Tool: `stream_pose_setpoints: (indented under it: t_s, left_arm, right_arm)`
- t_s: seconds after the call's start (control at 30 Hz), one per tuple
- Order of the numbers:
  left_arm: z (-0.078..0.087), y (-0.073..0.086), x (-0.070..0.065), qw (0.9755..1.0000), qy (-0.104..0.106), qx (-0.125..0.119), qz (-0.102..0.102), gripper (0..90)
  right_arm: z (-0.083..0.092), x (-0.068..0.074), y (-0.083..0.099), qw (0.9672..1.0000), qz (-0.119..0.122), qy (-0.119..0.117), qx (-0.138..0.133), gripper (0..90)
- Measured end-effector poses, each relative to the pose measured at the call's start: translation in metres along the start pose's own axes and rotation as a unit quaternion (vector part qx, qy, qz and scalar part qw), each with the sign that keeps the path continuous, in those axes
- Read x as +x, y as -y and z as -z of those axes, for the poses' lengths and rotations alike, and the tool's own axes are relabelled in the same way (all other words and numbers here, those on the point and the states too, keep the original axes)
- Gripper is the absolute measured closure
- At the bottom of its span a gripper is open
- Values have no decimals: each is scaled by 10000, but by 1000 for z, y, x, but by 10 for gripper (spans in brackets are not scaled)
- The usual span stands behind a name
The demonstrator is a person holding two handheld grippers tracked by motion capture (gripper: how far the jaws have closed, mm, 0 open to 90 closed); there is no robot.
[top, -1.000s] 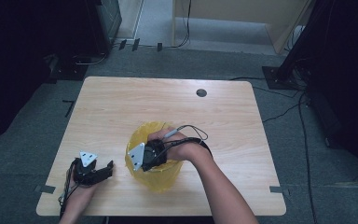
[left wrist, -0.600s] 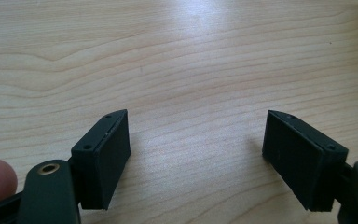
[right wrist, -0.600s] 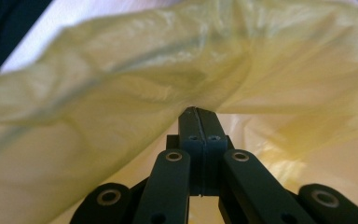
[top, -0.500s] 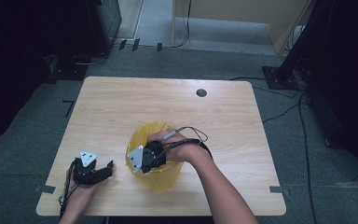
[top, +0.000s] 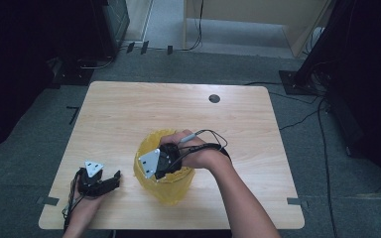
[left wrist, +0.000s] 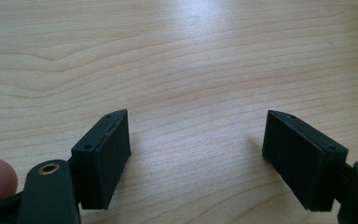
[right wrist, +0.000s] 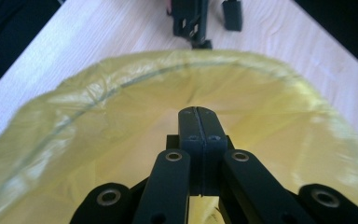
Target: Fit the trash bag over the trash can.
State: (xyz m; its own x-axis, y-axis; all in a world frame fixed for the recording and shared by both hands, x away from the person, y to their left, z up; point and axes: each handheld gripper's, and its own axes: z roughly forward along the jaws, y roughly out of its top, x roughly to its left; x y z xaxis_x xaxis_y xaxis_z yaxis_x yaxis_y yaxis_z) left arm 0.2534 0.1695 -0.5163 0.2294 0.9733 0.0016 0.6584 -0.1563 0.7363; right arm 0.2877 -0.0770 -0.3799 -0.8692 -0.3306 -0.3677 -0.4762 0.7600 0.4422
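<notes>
A yellow plastic bag (top: pixel 164 186) lining a small bin stands near the front middle of the wooden surface (top: pixel 129 114). The right gripper (right wrist: pixel 199 122) sits inside its mouth, fingers pressed fully together; whether they pinch the film is unclear. The left gripper (top: pixel 110 179) rests apart, fingers wide and empty; it could steady the rim so a gentle lift doesn't tear the bag.

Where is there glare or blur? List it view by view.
High view: dark surroundings, table evenly lit and sharp. Left gripper view: white glare on the wood at the top edge. Right gripper view: yellow bag soft and washed out, right gripper sharper.
</notes>
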Motion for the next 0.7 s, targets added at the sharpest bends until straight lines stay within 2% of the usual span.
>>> stream_pose_setpoints:
  t_s: [0.2,0.43,0.5,0.6,0.63,0.7]
  left_arm:
    - [0,0,0,10000,2,3,-2,228]
    - [0,0,0,10000,0,1,0,228]
    - [0,0,0,10000,2,0,0,228]
    - [0,0,0,10000,0,1,-1,228]
    - [0,0,0,10000,0,1,0,228]
    - [0,0,0,10000,1,2,-3,228]
  right_arm:
    - [19,0,-1,9995,-62,197,-233,900]
    - [38,5,6,9966,-457,348,-587,900]
    - [44,7,9,9955,-593,362,-641,900]
    - [51,13,13,9938,-740,243,-797,817]
    - [53,16,14,9934,-774,202,-828,816]
    - [56,20,16,9931,-776,264,-842,822]
